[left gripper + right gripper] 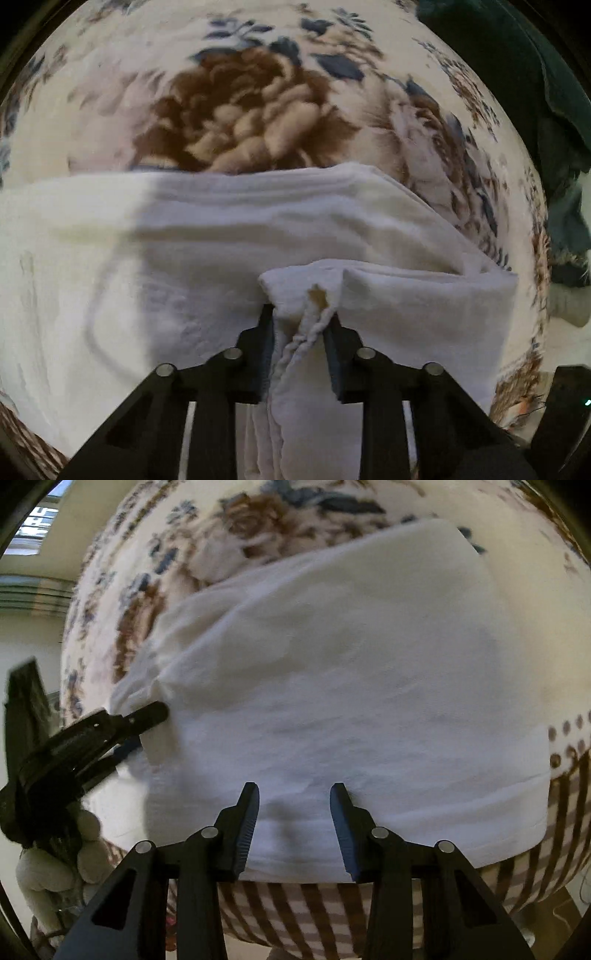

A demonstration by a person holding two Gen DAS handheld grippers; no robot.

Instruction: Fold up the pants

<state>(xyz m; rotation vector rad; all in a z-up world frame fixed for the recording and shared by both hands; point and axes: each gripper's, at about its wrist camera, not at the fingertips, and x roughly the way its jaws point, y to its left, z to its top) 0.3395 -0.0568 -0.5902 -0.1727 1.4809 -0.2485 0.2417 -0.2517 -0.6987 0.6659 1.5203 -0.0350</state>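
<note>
White pants (221, 236) lie spread on a floral blanket (243, 110). In the left wrist view my left gripper (300, 318) is shut on a bunched fold of the pants' edge, and a twisted cord hangs between the fingers. The right wrist view shows the same pants (332, 686) as a broad flat panel. My right gripper (294, 791) is open, its fingers straddling flat cloth near the pants' near edge without pinching it. The left gripper (147, 716) also shows at the left of that view, holding the pants' left corner.
The blanket's brown-and-white striped border (295, 915) hangs over the near edge below the pants. A dark green cloth (554, 110) lies at the far right of the left wrist view. Pale soft lumps (55, 871) sit low on the left beside the bed.
</note>
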